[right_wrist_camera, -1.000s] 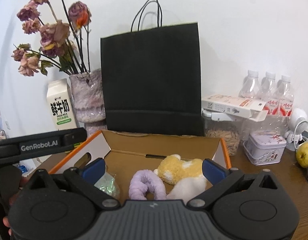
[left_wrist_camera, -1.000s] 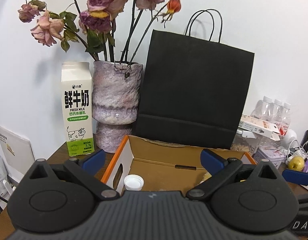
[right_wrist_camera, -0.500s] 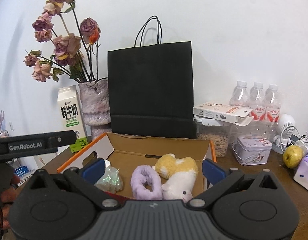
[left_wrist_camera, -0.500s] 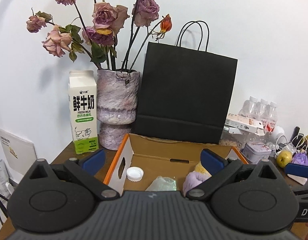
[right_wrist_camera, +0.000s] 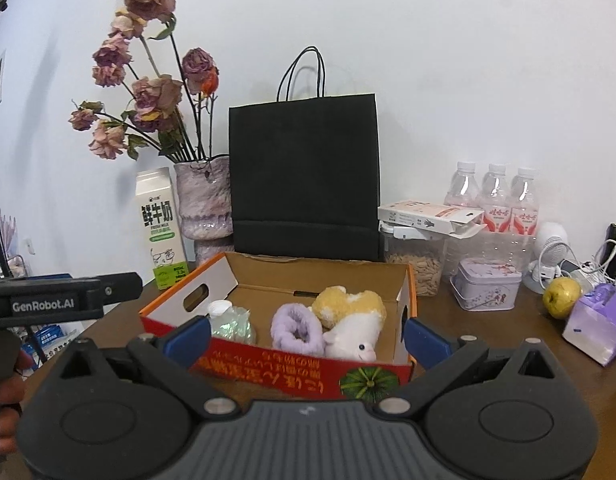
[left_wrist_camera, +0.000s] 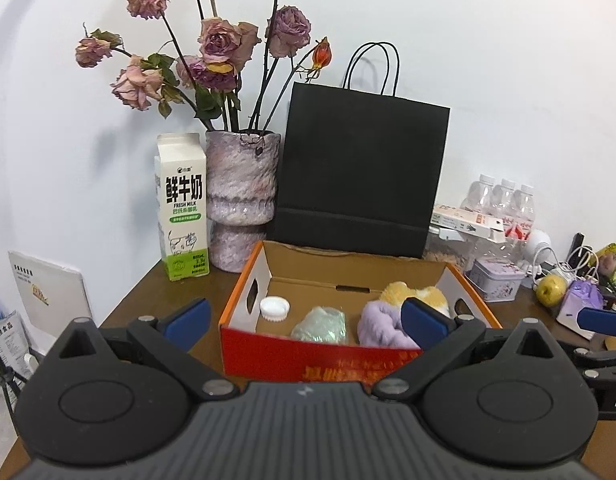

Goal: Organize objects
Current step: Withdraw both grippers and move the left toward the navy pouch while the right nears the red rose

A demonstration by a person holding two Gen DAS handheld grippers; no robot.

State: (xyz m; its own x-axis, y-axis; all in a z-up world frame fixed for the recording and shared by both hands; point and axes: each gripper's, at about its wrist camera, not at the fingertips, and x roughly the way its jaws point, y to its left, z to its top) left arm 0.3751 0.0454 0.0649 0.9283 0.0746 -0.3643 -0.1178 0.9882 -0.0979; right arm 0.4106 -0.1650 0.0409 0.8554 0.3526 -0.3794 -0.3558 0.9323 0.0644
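Note:
An open cardboard box (left_wrist_camera: pixel 303 356) (right_wrist_camera: pixel 275 376) with a red front stands on the brown table. Inside lie a small bottle with a white cap (left_wrist_camera: pixel 274 309) (right_wrist_camera: pixel 219 309), a crumpled green wrapper (left_wrist_camera: pixel 320 322) (right_wrist_camera: pixel 233 322), a purple fluffy band (left_wrist_camera: pixel 382 326) (right_wrist_camera: pixel 297 328) and a yellow-and-white plush toy (left_wrist_camera: pixel 422 296) (right_wrist_camera: pixel 350 316). My left gripper (left_wrist_camera: pixel 303 322) is open and empty, just before the box front. My right gripper (right_wrist_camera: pixel 305 336) is open and empty, also in front of the box.
Behind the box stand a black paper bag (left_wrist_camera: pixel 360 176), a vase of dried roses (left_wrist_camera: pixel 239 196) and a milk carton (left_wrist_camera: pixel 183 208). To the right are water bottles (right_wrist_camera: pixel 496 196), a nut jar (right_wrist_camera: pixel 414 260), a tin (right_wrist_camera: pixel 488 284), an apple (right_wrist_camera: pixel 562 296) and a purple pack (right_wrist_camera: pixel 596 328).
Both grippers have pulled back and up from the box; its red front and more of the table now show. Both stay open.

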